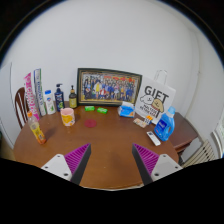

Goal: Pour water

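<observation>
The word "GIFT" stands on a white bag.

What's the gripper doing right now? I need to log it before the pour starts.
Gripper: open, holding nothing; its fingers hover apart above the wooden table, well short of the items along the wall.

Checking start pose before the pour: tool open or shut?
Open. The tool holds nothing; its two purple-padded fingers stand wide apart over the bare brown wooden table.

Home interior: wooden table against white wall, bearing framed group photograph, gift bag, bottles; chair stood beside it.
</observation>
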Action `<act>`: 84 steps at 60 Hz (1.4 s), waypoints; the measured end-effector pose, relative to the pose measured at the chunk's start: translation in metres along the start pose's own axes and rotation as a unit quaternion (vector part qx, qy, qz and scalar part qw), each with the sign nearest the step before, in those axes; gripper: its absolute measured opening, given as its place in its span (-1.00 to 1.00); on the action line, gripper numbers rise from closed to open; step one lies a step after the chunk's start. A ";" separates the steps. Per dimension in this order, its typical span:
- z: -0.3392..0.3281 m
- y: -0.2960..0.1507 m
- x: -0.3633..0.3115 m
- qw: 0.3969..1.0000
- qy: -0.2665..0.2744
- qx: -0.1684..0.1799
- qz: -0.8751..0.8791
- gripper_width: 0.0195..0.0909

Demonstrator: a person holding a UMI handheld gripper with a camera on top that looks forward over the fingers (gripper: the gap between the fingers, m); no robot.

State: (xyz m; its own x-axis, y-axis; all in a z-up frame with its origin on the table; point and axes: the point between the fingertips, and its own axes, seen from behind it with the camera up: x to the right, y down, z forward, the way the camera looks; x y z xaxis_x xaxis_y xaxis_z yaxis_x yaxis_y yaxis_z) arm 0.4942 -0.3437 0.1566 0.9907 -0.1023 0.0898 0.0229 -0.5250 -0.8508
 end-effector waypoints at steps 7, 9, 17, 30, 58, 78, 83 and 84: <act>0.004 0.007 -0.025 1.000 -0.012 -0.008 -0.007 0.86; 0.005 0.010 -0.037 1.000 -0.017 -0.010 -0.009 0.86; 0.007 0.017 -0.108 0.999 -0.049 -0.016 -0.015 0.86; 0.008 0.023 -0.270 0.991 -0.130 0.010 -0.013 0.87; 0.148 0.006 -0.440 0.991 -0.117 0.056 0.019 0.37; 0.171 -0.023 -0.451 0.983 -0.158 0.065 0.070 -0.75; 0.170 -0.053 -0.456 0.974 -0.187 0.071 0.110 -0.75; 0.170 -0.060 -0.458 0.971 -0.195 0.072 0.121 -0.75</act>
State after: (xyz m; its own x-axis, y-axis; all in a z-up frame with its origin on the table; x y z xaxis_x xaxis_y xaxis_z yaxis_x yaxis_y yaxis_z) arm 0.0621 -0.1218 0.0791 0.9444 0.1346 -0.3001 -0.2255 -0.3992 -0.8887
